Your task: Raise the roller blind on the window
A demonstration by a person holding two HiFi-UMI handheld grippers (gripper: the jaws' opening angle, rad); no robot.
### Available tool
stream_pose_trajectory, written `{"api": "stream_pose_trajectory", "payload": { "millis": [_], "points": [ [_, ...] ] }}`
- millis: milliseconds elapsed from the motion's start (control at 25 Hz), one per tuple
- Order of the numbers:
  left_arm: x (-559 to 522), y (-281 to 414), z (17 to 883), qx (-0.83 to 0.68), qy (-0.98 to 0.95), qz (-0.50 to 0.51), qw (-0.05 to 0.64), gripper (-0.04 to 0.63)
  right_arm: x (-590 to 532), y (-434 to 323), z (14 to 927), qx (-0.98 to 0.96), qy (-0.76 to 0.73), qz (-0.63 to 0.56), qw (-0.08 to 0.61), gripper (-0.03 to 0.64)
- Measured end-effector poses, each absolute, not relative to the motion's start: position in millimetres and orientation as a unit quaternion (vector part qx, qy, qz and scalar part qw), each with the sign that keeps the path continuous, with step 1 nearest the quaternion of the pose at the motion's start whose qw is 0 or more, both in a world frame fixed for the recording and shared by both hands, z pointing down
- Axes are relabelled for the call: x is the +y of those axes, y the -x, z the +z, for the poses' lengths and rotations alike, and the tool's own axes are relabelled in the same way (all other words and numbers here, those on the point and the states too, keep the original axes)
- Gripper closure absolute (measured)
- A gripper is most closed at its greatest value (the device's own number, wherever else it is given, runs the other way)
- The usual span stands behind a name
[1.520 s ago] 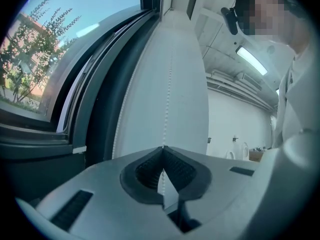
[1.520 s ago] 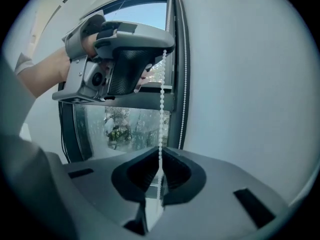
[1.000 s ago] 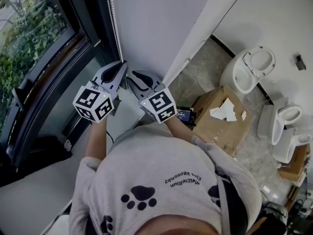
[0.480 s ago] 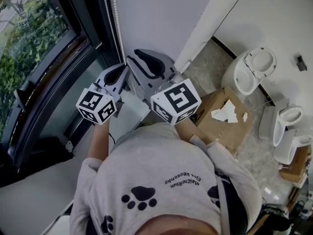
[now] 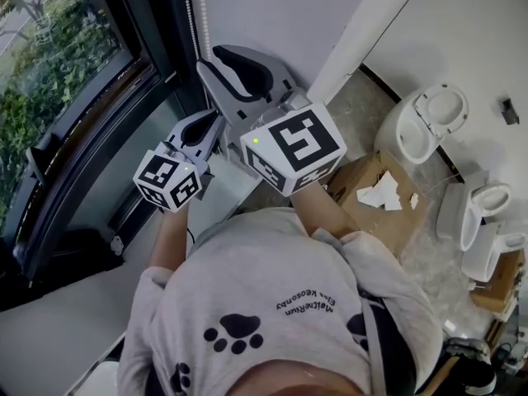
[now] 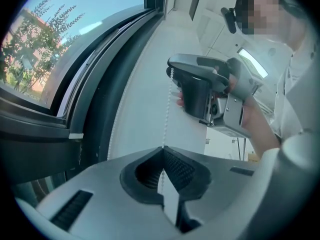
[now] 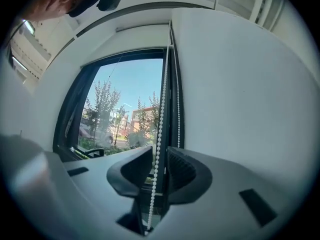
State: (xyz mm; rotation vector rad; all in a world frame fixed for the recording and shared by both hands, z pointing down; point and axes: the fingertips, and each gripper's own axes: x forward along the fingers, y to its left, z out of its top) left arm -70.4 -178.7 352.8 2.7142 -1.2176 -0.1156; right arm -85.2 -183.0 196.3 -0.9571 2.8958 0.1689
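Hanging beside the window (image 5: 66,64), the bead chain (image 5: 199,23) drops toward both tools in the head view. The left gripper (image 5: 210,124) sits lower. The right gripper (image 5: 216,63) is above and just ahead of it, close to the wall (image 5: 272,15). Jaw state is not readable from up here.

Left gripper view: left gripper (image 6: 163,151) pressed together, pinching the bead chain (image 6: 166,119) right at the jaw tips. The chain rises straight from the pinch to the right gripper (image 6: 210,94) overhead. The grip is far out on the pads, so a hard tug could let the beads slip through.

Right gripper view: right gripper (image 7: 159,156) spread, with the bead chain (image 7: 159,134) running free between its pads and touching neither as far as I can see. A second strand (image 7: 177,104) hangs just beyond its right jaw, against the frame. The window (image 7: 120,114) shows bare glass. The roller blind cloth is not visible in any view and is probably rolled up above.

Risks, as I judge them:
- If the left gripper lets go before the right has closed, the chain may run back.
- If the right gripper drifts sideways as it closes, it could miss the chain or catch the second strand too, jamming the loop.
- Pulling away from the wall rather than along the chain could strain the beads at the top.
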Motion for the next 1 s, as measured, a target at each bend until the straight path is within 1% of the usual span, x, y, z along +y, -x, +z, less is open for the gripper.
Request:
{"api": "stream_pose_trajectory", "payload": {
  "millis": [80, 160, 280, 480, 1000],
  "points": [
    [-178, 70, 353, -0.406, -0.909, -0.039, 0.082, 0.586, -184, 90, 191, 0.948, 0.309, 0.060, 0.043, 0.522],
    [-178, 69, 353, -0.406, -0.909, -0.040, 0.082, 0.586, -184, 93, 185, 0.948, 0.309, 0.068, 0.042, 0.569],
    [-178, 70, 353, -0.407, -0.909, -0.042, 0.081, 0.586, -184, 95, 184, 0.947, 0.310, 0.072, 0.040, 0.591],
    [-180, 71, 359, -0.412, -0.907, -0.036, 0.075, 0.586, -186, 94, 191, 0.948, 0.309, 0.063, 0.038, 0.597],
    [-180, 72, 418, -0.426, -0.900, -0.016, 0.096, 0.586, -187, 92, 250, 0.944, 0.327, 0.051, 0.013, 0.597]
  ]
}}
